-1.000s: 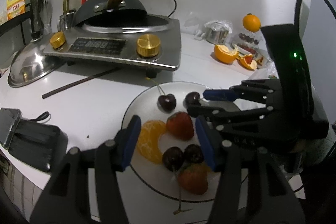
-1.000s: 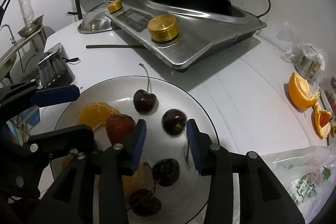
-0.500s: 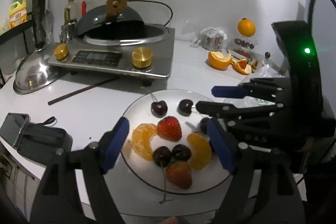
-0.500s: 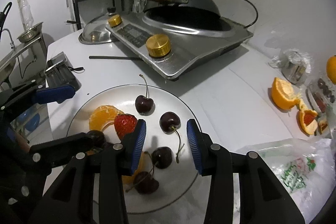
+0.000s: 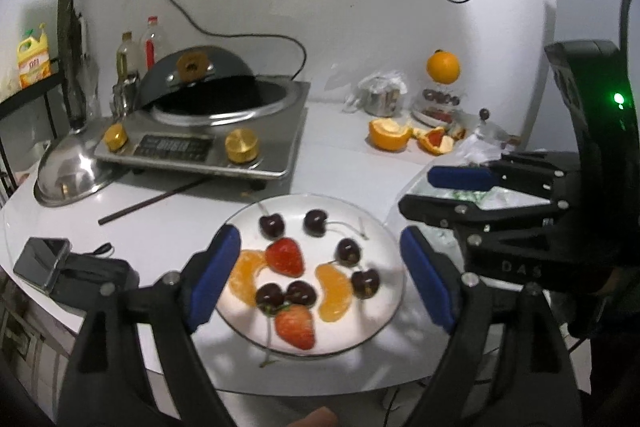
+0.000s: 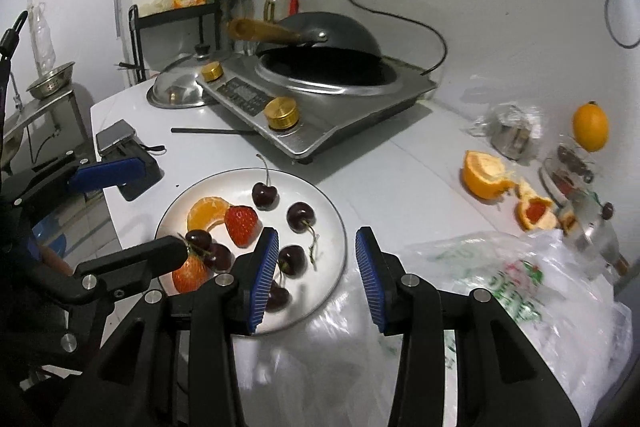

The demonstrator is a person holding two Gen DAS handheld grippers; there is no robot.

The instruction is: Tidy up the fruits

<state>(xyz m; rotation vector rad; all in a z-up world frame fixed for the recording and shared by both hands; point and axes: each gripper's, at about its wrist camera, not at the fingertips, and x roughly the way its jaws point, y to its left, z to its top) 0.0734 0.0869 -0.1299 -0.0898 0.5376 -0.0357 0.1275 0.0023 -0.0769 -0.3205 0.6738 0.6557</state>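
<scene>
A white plate [image 5: 372, 327] [image 6: 240, 179] near the table's front edge holds several dark cherries [image 5: 272, 225], two strawberries [image 5: 285, 257] and two orange segments [image 5: 334, 291]. My left gripper [image 5: 320, 277] is open and empty, raised above the plate with its fingers either side of it. My right gripper [image 6: 316, 281] is open and empty, above the plate's right rim; in the left wrist view it shows at right [image 5: 440, 193].
An induction cooker [image 5: 200, 143] with a wok stands behind the plate, a steel lid [image 5: 68, 171] at its left. A chopstick [image 5: 152, 201] lies before it. Orange peels [image 6: 486, 179], a whole orange [image 6: 590, 126] and a plastic bag [image 6: 520, 291] are at right. A phone [image 5: 40, 263] lies left.
Both grippers have pulled back and up from the plate. The left gripper has opened wider. A second orange segment and more cherries now show on the plate.
</scene>
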